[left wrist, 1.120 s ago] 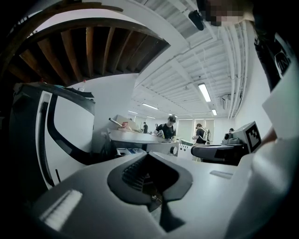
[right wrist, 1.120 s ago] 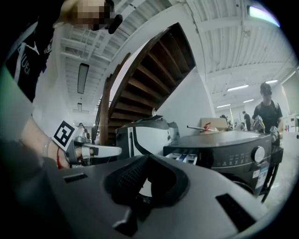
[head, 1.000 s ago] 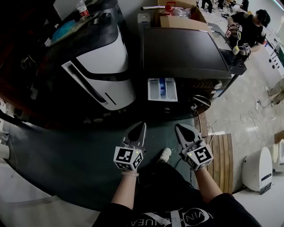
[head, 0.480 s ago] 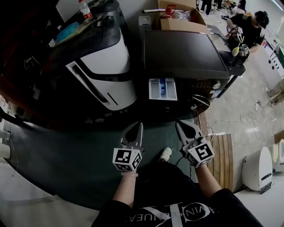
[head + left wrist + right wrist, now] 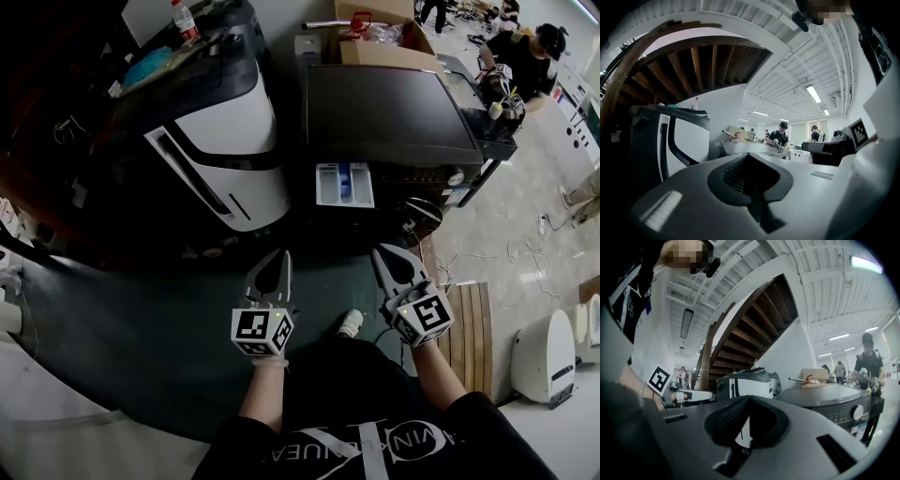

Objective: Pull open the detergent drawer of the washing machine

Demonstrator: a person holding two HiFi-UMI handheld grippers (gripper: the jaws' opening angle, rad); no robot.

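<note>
The washing machine point(image 5: 389, 112) stands ahead with a dark grey top. Its detergent drawer point(image 5: 344, 185) sticks out of the front at the left, white with a blue compartment inside. My left gripper point(image 5: 275, 258) hovers over the dark floor, well short of the drawer and to its left, shut and empty. My right gripper point(image 5: 382, 253) hangs beside it, below the drawer's right side, also shut with nothing held. In the left gripper view the left gripper's closed jaws point(image 5: 749, 157) point level across the room. In the right gripper view the right gripper point(image 5: 747, 399) faces the machine's control panel point(image 5: 843, 416).
A big white and black appliance point(image 5: 220, 150) stands left of the washer. A cardboard box point(image 5: 380, 42) sits behind it. A person point(image 5: 525, 56) works at the back right. A wooden slat board point(image 5: 469, 328) and a white device point(image 5: 544, 356) lie on the right. My shoe point(image 5: 350, 325) shows between the grippers.
Both grippers have risen a little, and the left one has drifted to the left. The drawer stays pulled out as before. Both pairs of jaws stay shut.
</note>
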